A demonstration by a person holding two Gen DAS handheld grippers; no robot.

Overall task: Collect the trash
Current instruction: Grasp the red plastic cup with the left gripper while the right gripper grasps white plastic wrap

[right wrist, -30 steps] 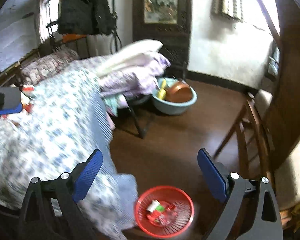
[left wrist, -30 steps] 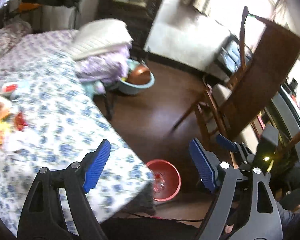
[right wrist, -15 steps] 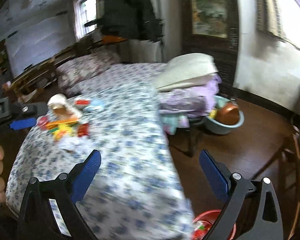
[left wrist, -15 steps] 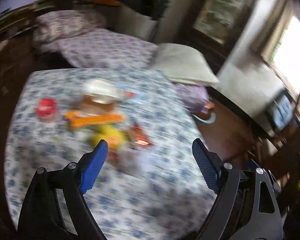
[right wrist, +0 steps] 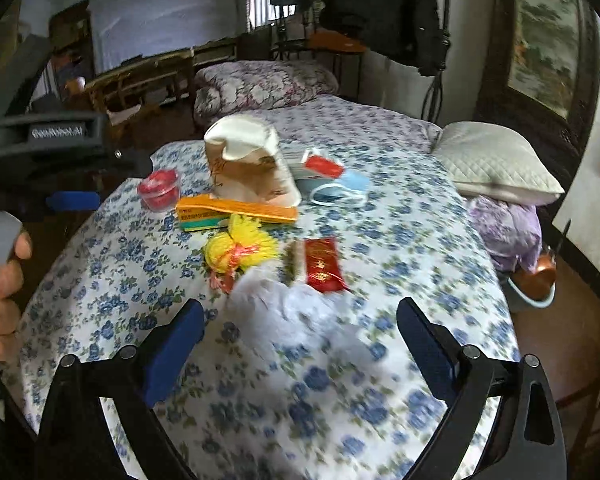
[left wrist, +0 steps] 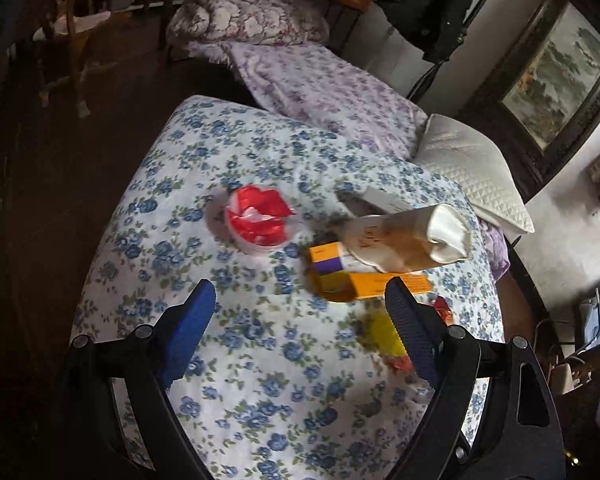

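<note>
Both views have swung off the floor and the red basket seen a second ago; they now look down on the table with the blue-flowered cloth, where the trash lies.

Left gripper: jaws wide, nothing between them, hovering over the cloth short of the orange carton. Red-lidded plastic cup sits just left of it; crumpled paper bag lies across the carton.

Right gripper: jaws have just been closing slightly, yet stand wide and empty. White crumpled tissue lies between the pads, untouched. Yellow pompom, red packet and face mask are beyond.

Judgement: the next pick is beginning; the basket is out of view.
</note>
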